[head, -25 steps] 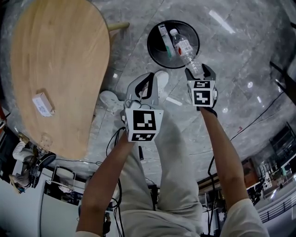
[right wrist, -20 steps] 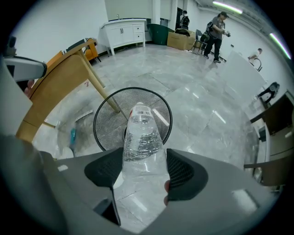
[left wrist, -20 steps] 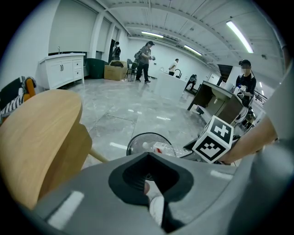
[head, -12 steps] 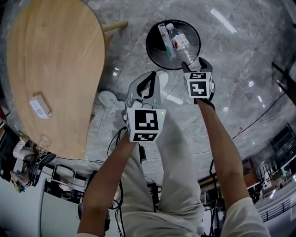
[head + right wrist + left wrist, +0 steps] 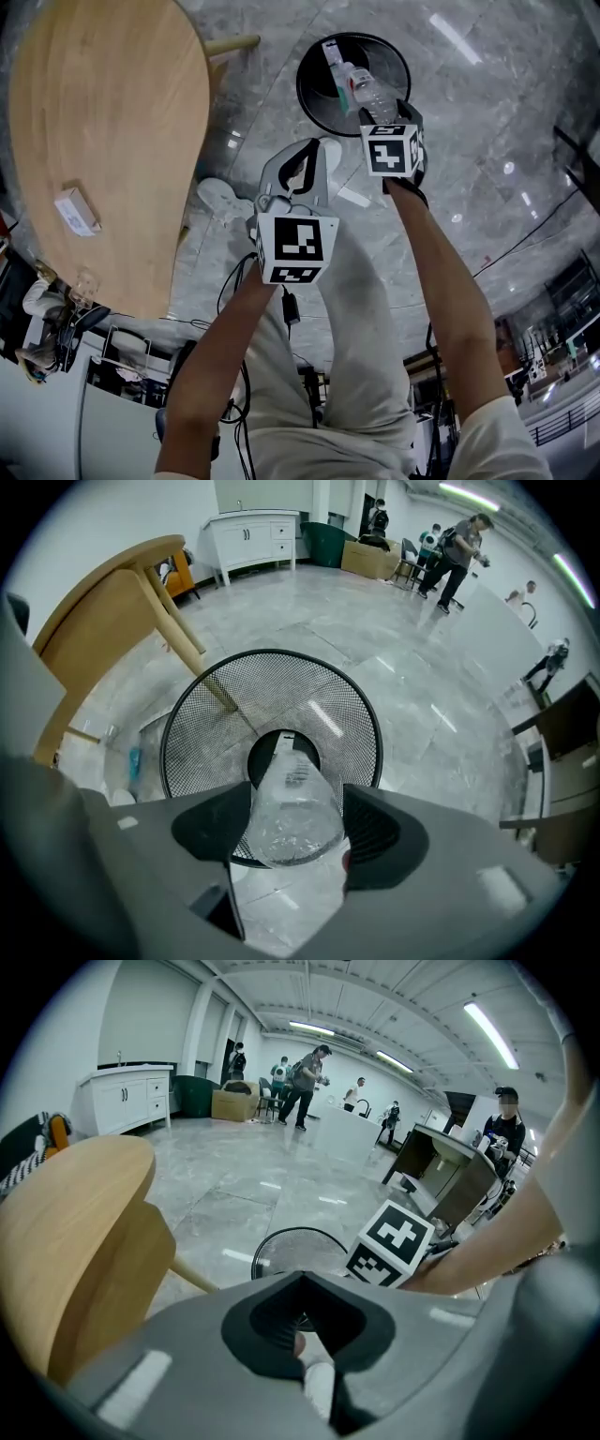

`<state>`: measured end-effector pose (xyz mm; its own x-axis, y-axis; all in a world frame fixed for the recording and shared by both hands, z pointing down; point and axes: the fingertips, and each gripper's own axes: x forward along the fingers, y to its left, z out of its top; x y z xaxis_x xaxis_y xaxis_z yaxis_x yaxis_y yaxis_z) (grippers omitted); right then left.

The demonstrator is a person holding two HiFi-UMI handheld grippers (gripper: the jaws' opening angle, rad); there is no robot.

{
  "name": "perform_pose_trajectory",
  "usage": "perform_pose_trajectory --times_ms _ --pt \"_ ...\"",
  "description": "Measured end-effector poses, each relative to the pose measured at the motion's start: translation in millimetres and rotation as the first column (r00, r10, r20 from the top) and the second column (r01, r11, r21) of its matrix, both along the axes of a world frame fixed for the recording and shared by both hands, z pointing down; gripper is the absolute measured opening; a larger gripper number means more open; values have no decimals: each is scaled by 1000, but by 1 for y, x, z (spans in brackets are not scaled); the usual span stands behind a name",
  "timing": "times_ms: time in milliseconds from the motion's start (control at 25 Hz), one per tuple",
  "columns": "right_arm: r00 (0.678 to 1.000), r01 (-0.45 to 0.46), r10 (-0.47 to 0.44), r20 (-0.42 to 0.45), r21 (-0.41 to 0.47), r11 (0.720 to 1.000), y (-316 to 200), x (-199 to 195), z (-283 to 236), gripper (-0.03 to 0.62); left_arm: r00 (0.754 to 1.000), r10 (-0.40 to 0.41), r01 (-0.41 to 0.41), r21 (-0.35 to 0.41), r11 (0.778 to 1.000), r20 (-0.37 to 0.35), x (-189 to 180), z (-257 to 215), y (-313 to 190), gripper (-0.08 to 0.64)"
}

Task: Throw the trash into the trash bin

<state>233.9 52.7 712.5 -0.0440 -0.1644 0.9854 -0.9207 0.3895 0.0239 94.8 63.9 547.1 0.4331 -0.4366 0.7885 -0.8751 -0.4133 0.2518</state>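
Observation:
A black mesh trash bin (image 5: pixel 314 105) stands on the marble floor ahead of me. My right gripper (image 5: pixel 385 114) is shut on the base end of a clear plastic bottle (image 5: pixel 368 89), which reaches out over the bin's mouth. In the right gripper view the bottle (image 5: pixel 292 803) sits between the jaws of that gripper (image 5: pixel 295 834), neck pointing down into the bin (image 5: pixel 202 733). A flat white and green pack (image 5: pixel 332 67) lies inside the bin. My left gripper (image 5: pixel 302 156) hangs nearer to me, shut with nothing in it. The left gripper view shows its jaws (image 5: pixel 302 1279) meeting below the bin (image 5: pixel 281 1246).
A wooden oval table (image 5: pixel 112 103) fills the left, with a small white box (image 5: pixel 73 210) on it. A table leg (image 5: pixel 232 43) sticks out near the bin. White shoes (image 5: pixel 216 200) are on the floor below the left gripper. People stand far across the hall.
My right gripper has carried the bottle forward, from beside the bin's near rim to over its mouth. The left gripper has hardly moved.

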Motion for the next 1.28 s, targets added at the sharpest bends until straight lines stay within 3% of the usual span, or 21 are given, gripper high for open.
perform_pose_trajectory --times_ms 440,680,920,1160,1280 --pt "999 -22 22 -35 2 1000 9 15 -22 325 1000 -5 5 16 1000 -3 -10 -16 -2 0" --pt "999 -38 39 -35 48 998 7 12 -45 305 1000 -1 1 34 999 -7 -20 -29 -2 0" --pt "997 -77 80 -10 145 986 -11 -11 -74 228 1000 -4 4 42 999 -6 -33 -41 2 0" --pt "999 -8 20 -48 241 970 -28 -28 -112 6 1000 -9 10 60 998 -13 -47 -56 3 0" --pt "1000 -6 14 -27 277 961 -34 -39 -134 11 1000 -18 19 66 998 -10 -57 -63 4 0"
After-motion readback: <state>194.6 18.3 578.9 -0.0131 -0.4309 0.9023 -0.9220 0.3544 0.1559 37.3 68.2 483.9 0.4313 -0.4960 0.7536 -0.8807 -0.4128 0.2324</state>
